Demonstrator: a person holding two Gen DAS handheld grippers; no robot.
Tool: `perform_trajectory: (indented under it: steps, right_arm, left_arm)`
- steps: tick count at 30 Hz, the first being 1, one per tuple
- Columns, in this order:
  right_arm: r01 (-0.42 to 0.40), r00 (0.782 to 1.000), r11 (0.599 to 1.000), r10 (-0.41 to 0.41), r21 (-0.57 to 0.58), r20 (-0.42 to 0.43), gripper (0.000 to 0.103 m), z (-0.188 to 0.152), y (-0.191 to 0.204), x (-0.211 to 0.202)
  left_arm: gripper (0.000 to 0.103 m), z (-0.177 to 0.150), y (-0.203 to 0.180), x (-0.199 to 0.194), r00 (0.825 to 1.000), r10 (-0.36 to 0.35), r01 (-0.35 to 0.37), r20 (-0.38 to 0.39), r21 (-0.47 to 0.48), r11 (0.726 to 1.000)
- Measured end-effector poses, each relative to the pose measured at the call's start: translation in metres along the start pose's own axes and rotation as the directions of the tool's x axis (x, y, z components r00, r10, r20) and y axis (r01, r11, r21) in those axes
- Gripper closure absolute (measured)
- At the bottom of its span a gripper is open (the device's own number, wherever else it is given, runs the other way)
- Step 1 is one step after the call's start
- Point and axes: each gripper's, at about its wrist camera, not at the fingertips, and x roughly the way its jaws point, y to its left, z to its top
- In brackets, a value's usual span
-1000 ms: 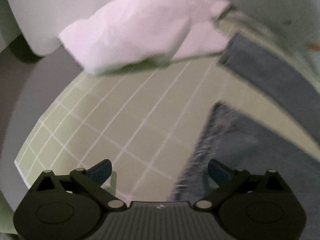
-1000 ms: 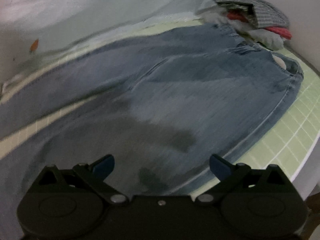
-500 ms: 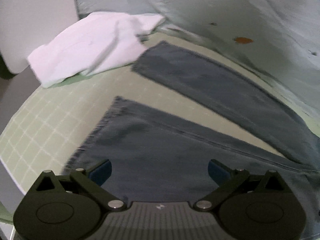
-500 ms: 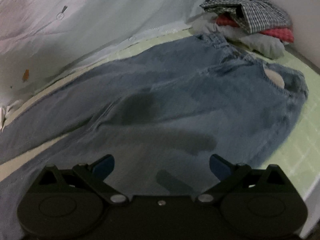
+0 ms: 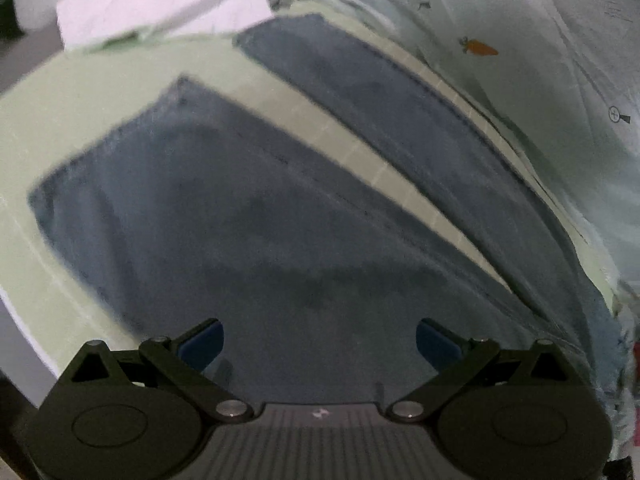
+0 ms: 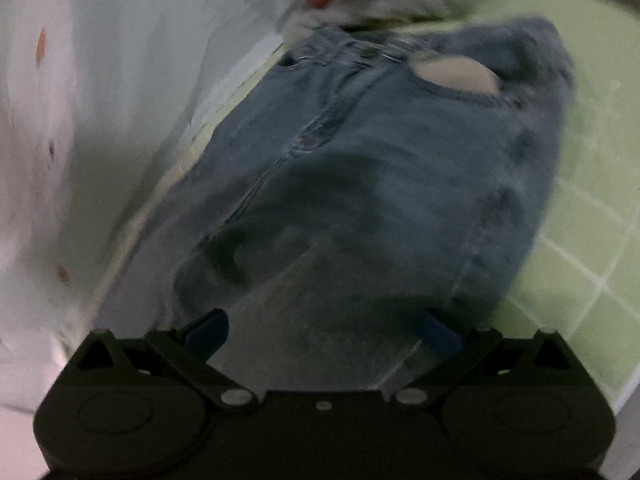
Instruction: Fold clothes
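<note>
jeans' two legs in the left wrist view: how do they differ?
The near leg lies right ahead of the open left tool; the far leg lies beyond it, beside the pale printed sheet. The near leg's hem looks broad in this fisheye view; the far leg looks narrower, its hem reaching toward the white cloth. Both lie flat on the green grid mat, a strip of mat between them.

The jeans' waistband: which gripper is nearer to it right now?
Right. The right gripper hangs open over the seat of the jeans, with the waistband just ahead. The left gripper is open over a lower leg, near the hems.
</note>
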Motion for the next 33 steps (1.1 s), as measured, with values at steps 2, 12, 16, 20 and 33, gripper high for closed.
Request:
perform_trajectory:
  steps: [2, 12, 16, 20, 33]
  right_arm:
    - [-0.025, 1.0, 0.999, 0.025, 0.043, 0.004, 0.0, -0.001, -0.012, -0.006]
    - [-0.167, 0.986, 0.947, 0.154, 0.273, 0.069, 0.0, -0.014, -0.065, -0.027]
    - [-0.235, 0.972, 0.886, 0.202, 0.4, 0.123, 0.0, -0.019, -0.078, -0.027]
    - [-0.28, 0.96, 0.838, 0.229, 0.469, 0.163, 0.0, -0.023, -0.083, -0.022]
    - [-0.298, 0.951, 0.818, 0.213, 0.492, 0.223, 0.0, -0.019, -0.081, -0.017]
  left_arm:
    - [0.002, -0.009, 0.007, 0.003, 0.999, -0.027, 0.025, -0.025, -0.061, 0.998]
    - [0.001, -0.033, 0.044, 0.01, 0.998, -0.02, 0.006, -0.063, -0.225, 0.974]
    - [0.001, -0.032, 0.062, 0.011, 0.998, 0.004, -0.02, -0.069, -0.234, 0.972]
    - [0.001, -0.024, 0.076, 0.014, 0.999, -0.001, -0.011, -0.051, -0.243, 0.97]
    - [0.0, 0.019, 0.114, 0.02, 0.999, -0.003, 0.016, 0.044, -0.311, 0.95]
